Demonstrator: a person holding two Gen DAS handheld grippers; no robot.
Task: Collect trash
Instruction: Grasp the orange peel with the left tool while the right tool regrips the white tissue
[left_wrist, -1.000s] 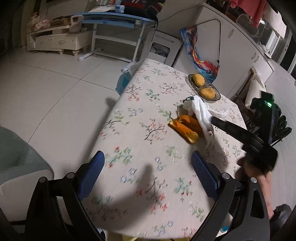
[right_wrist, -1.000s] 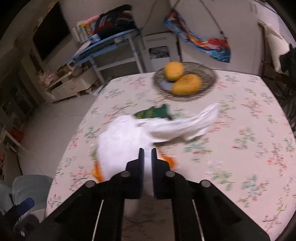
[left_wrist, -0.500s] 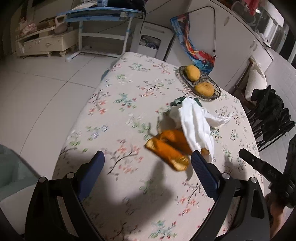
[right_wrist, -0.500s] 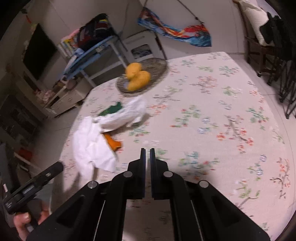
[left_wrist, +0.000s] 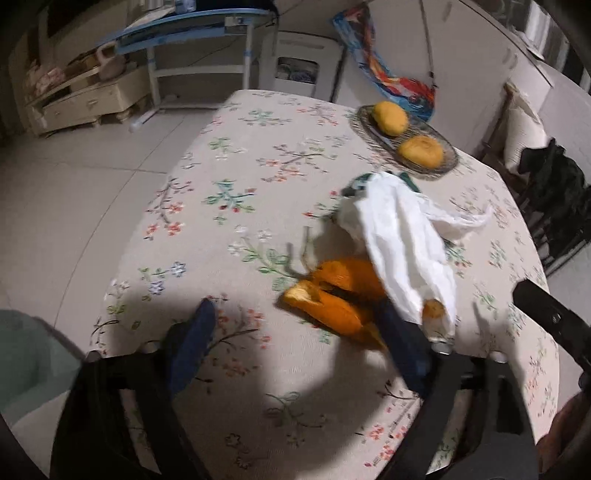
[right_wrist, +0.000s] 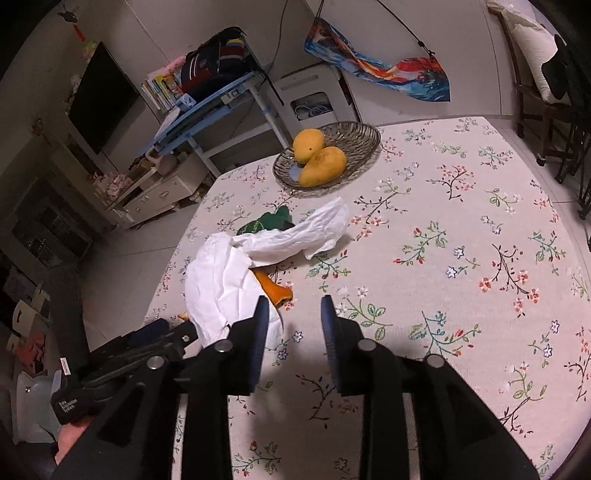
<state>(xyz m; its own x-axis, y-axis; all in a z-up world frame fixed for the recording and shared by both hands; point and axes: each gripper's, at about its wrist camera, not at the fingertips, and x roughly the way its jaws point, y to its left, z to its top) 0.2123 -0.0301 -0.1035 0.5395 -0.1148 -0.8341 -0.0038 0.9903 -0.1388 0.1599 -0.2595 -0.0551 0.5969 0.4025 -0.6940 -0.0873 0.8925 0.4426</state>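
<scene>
Two hand-held grippers at work over the floral-clothed bench (right_wrist: 461, 229). Left hand-held gripper (left_wrist: 295, 339) wide, jaws just narrowing, nothing pressed between the pads, though the right-hand finger (left_wrist: 402, 347) sits over the near end of the orange fruit peel (left_wrist: 332, 295). Right hand-held gripper (right_wrist: 291, 325) part-way apart, jaws just widening, empty, bare cloth between the pads.

Trash heaped just ahead of the left hand-held gripper and ahead-left of the right one: crumpled white tissue (right_wrist: 221, 280) draped over the peel, green wrapper (right_wrist: 269, 221) beyond it, half hidden.

Risks, as judged: closing off-centre on the peel's tip likely flicks it aside or pinches tablecloth along with it; thin tissue likely slides off the peel when lifted, so only one piece comes away; both hand-held grippers converging on one heap may knock together; a sweep too far could nudge the woven metal dish (right_wrist: 362, 136).

Count: two hand-held grippers; two peel strips visible, possibly more under the tissue; tissue in one or two pieces, hard to tell; one wrapper; one dish; two yellow mangoes (right_wrist: 321, 162).
</scene>
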